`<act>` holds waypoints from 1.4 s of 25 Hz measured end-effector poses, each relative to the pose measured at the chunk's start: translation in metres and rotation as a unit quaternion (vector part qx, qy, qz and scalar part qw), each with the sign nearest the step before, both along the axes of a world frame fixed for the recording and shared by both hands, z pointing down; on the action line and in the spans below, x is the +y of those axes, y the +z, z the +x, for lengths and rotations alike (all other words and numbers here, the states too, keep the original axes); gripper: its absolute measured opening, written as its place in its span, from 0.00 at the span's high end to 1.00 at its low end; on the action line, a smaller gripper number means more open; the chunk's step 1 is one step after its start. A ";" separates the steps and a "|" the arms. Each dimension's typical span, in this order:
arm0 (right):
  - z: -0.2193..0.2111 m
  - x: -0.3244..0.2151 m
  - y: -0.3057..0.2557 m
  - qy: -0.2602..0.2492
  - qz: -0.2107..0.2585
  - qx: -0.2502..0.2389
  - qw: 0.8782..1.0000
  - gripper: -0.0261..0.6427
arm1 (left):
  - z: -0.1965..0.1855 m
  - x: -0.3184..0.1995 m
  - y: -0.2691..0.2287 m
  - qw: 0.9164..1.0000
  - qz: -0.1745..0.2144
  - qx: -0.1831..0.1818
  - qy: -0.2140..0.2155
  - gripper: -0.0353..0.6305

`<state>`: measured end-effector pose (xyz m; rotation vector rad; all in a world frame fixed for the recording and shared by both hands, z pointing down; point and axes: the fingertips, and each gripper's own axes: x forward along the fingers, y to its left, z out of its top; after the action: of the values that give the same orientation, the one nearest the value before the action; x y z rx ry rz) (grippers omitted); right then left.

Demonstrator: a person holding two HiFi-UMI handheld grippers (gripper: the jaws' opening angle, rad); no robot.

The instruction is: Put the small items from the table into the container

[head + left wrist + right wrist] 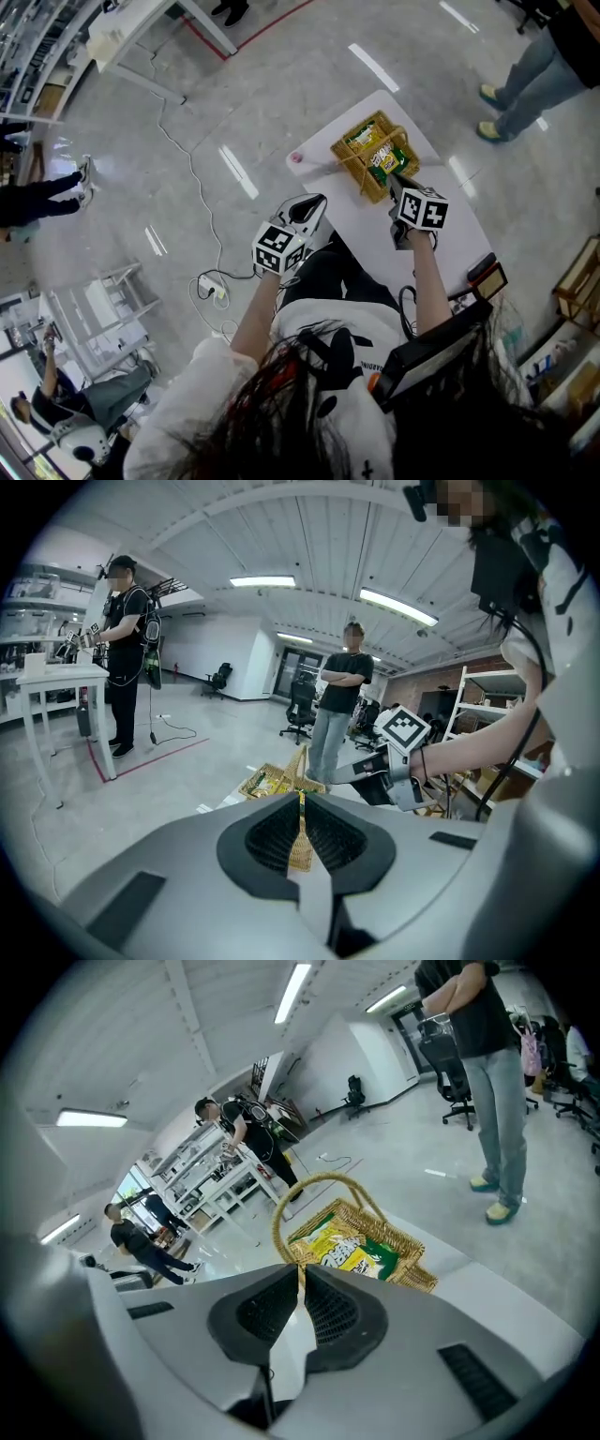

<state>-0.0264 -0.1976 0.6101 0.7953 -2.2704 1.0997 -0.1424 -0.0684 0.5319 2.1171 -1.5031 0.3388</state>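
A wicker basket [345, 150] with a hoop handle stands at the far end of the white table [441, 248]. Green and yellow snack packets [379, 157] lie inside it. My right gripper [395, 181] hovers at the basket's near rim, its jaws shut with nothing between them. In the right gripper view [301, 1270] the basket [417, 1249] and packets [345, 1247] lie just beyond the tips. My left gripper [319, 202] hangs at the table's left edge, shut and empty [301, 795], facing the basket [255, 780] and the right gripper [345, 773].
A small pink thing [297, 158] sits on the table's far left corner. A black device [487, 276] lies at the table's right edge. A person [534, 66] stands beyond the table. A white cable [192, 169] runs across the floor at the left.
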 end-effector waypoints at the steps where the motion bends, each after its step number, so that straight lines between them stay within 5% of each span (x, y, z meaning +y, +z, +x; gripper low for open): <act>1: 0.001 0.008 -0.005 -0.005 0.003 -0.006 1.000 0.92 | 0.002 0.000 -0.001 1.000 0.001 0.000 0.001 0.93; 14: 0.010 0.081 -0.059 -0.061 0.047 -0.044 0.996 0.93 | 0.027 0.001 -0.030 0.999 0.037 0.020 -0.029 0.93; 35: -0.005 0.123 -0.053 -0.140 0.039 -0.050 0.988 0.93 | 0.025 0.049 -0.024 0.996 0.020 -0.002 -0.085 0.94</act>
<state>-0.0319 -0.0742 0.5572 0.4393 -2.4308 0.9449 -0.1171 -0.0191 0.5077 2.0020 -1.6912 0.2542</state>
